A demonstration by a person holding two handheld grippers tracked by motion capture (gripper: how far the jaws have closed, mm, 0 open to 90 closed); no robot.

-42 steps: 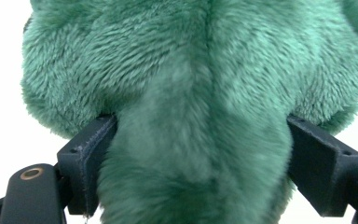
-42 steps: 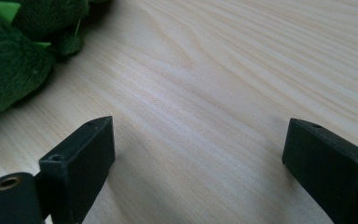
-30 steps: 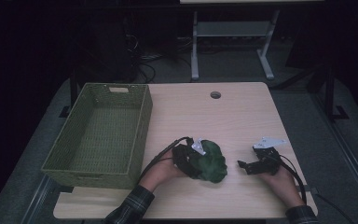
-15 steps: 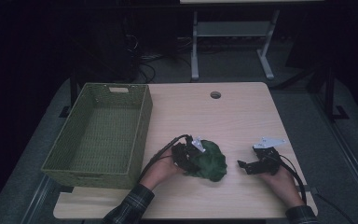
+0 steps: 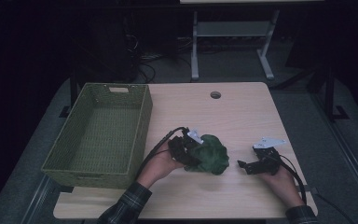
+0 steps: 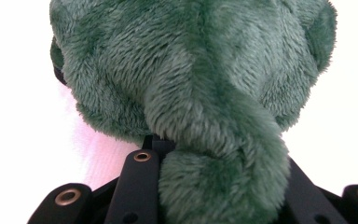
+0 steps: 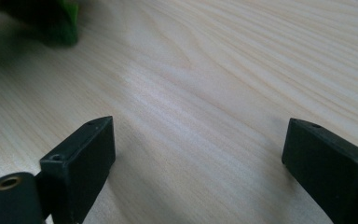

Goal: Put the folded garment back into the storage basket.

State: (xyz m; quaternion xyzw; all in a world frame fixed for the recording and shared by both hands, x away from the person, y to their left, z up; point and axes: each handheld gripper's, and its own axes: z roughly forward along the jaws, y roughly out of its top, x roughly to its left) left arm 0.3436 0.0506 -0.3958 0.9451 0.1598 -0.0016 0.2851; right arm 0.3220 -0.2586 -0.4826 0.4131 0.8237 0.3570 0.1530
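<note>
A dark green plush toy (image 5: pixel 209 154) lies on the wooden table (image 5: pixel 223 116), right of the basket. My left gripper (image 5: pixel 193 151) is shut on the plush toy (image 6: pixel 200 93); a furry limb of it sits pinched between the black jaws. My right gripper (image 5: pixel 242 165) rests low on the table to the right of the toy, apart from it. Its jaws stand wide open (image 7: pixel 198 163) over bare wood, with a blurred green edge of the toy (image 7: pixel 51 23) at the upper left.
A green woven basket (image 5: pixel 142 116) stands empty on the table's left side. A round cable hole (image 5: pixel 215 94) sits near the far edge. Beyond the table are a metal stand (image 5: pixel 233 32) and cables on a dark floor.
The left gripper and the toy have shifted only slightly. The right gripper has stayed in place.
</note>
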